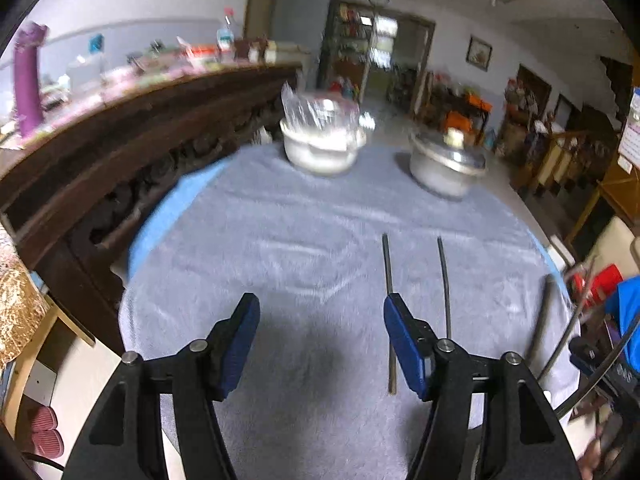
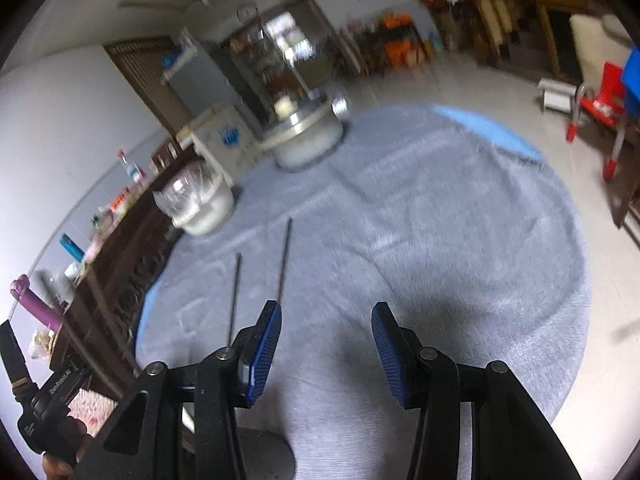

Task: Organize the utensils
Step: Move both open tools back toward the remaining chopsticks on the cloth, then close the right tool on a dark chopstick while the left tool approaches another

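Observation:
Two thin dark chopsticks lie side by side on a grey towel [image 1: 304,248] over a round table. In the left wrist view one chopstick [image 1: 387,264] runs behind my right fingertip and the other chopstick [image 1: 445,280] lies just right of it. My left gripper [image 1: 320,312] is open and empty above the towel, left of them. In the right wrist view the two chopsticks [image 2: 285,260] [image 2: 235,296] lie ahead and left of my right gripper [image 2: 325,320], which is open and empty above the towel [image 2: 420,220].
A bowl covered with clear plastic [image 1: 320,136] [image 2: 198,200] and a lidded metal pot [image 1: 448,160] [image 2: 304,136] stand at the table's far side. A dark carved wooden sideboard [image 1: 120,152] with clutter runs along the left. A red chair [image 2: 600,108] stands right.

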`<action>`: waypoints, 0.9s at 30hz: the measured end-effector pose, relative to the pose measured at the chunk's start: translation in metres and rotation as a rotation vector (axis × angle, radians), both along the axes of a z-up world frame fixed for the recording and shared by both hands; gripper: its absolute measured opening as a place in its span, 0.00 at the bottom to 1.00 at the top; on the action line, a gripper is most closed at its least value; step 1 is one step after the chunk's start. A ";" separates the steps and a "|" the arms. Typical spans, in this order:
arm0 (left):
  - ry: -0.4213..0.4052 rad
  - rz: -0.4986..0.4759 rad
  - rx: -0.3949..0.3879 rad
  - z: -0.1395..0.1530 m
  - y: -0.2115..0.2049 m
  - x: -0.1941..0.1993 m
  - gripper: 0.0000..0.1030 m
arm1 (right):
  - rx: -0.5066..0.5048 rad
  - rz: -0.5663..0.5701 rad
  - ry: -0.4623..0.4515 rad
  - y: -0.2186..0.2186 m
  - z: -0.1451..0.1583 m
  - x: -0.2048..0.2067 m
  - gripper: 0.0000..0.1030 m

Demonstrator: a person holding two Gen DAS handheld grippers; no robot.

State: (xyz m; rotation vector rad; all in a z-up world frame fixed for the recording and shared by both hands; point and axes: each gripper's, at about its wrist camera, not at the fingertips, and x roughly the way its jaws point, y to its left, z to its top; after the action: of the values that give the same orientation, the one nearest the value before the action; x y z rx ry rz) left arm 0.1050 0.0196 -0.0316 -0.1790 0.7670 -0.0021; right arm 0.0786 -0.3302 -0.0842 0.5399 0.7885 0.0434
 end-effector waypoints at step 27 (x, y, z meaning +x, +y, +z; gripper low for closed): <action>0.413 -0.252 0.208 -0.043 -0.029 0.148 0.65 | -0.165 0.346 0.428 0.079 -0.042 0.255 0.49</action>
State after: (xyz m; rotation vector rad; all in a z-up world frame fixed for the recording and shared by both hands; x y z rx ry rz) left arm 0.2530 -0.0089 -0.0746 0.1215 1.1913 -0.1275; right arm 0.3334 -0.2514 -0.1262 0.2513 1.2862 0.1854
